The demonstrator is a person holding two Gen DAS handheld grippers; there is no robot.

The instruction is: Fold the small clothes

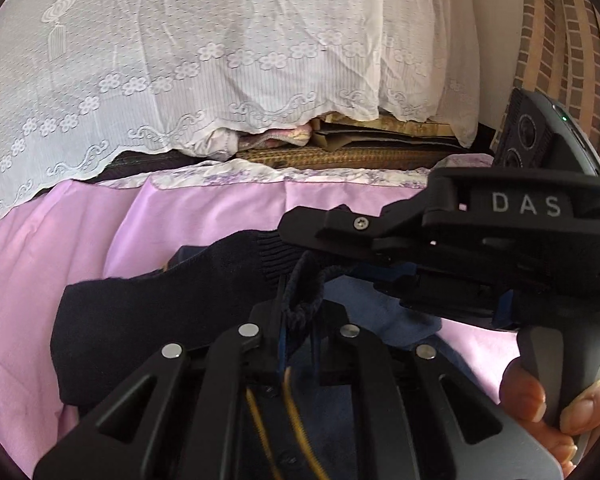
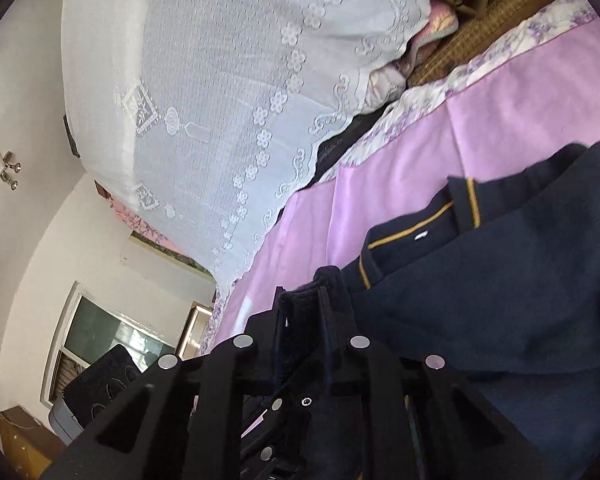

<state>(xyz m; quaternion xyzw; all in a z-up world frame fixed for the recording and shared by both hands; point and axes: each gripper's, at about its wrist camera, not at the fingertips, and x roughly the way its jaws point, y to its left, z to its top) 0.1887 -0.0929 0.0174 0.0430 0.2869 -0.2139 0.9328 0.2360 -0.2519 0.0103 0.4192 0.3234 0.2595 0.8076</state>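
A small navy garment (image 1: pixel 148 312) with gold piping lies on the pink sheet (image 1: pixel 204 216). My left gripper (image 1: pixel 298 320) is shut on a bunched navy edge of it. My right gripper (image 1: pixel 320 236) reaches in from the right in the left wrist view and is closed on the ribbed hem just above the left gripper. In the right wrist view, the right gripper (image 2: pixel 304 312) is shut on a dark fold of the garment (image 2: pixel 480 292), whose collar with gold lines (image 2: pixel 416 220) lies beyond the fingers.
A white lace curtain (image 1: pixel 220 60) hangs behind the bed over a woven mat (image 1: pixel 340 156) and stacked items. A brick-patterned wall (image 1: pixel 556 40) is at the right. The right wrist view shows a white wall, window (image 2: pixel 112 340) and wooden box (image 2: pixel 20 436).
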